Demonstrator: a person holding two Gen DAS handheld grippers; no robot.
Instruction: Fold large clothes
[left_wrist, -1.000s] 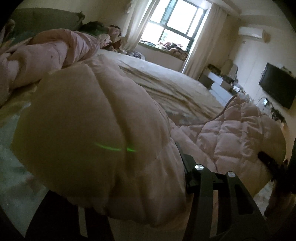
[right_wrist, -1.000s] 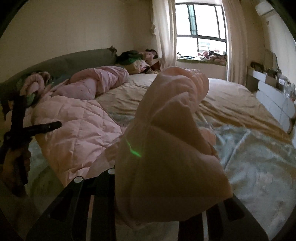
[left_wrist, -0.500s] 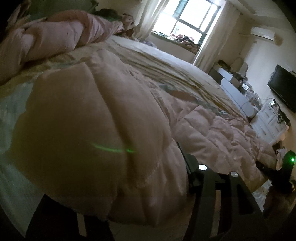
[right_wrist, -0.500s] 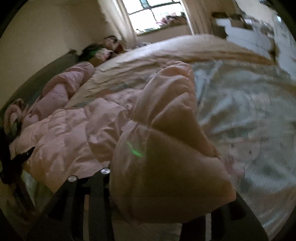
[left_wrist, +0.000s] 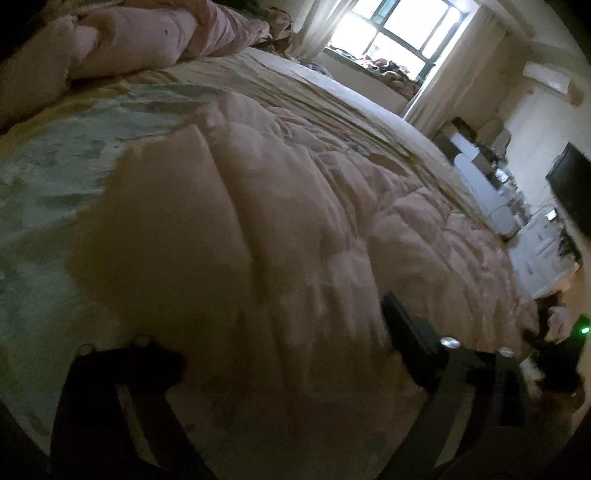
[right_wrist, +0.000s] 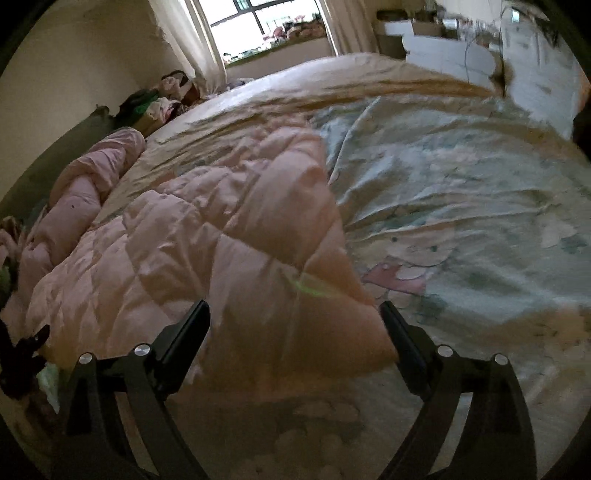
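Note:
A large pink quilted comforter (left_wrist: 303, 229) lies spread on the bed, its near edge bulging toward both cameras. My left gripper (left_wrist: 280, 332) is open with its fingers wide apart on either side of the comforter's near corner. My right gripper (right_wrist: 295, 317) is open too, its two black fingers apart, and the comforter's other corner (right_wrist: 280, 266) lies flat on the bed between and ahead of them. The right gripper shows at the far right of the left wrist view (left_wrist: 554, 354).
The bed sheet (right_wrist: 461, 206) with a pale printed pattern lies bare to the right. A rolled pink blanket (right_wrist: 85, 199) lies by the headboard. A window (left_wrist: 391, 29), a TV (left_wrist: 569, 184) and white cabinets (left_wrist: 491, 206) line the room's far side.
Both grippers have lowered the comforter corners onto the bed and opened, letting go. The fabric that bulged high in front of each camera now lies flat.

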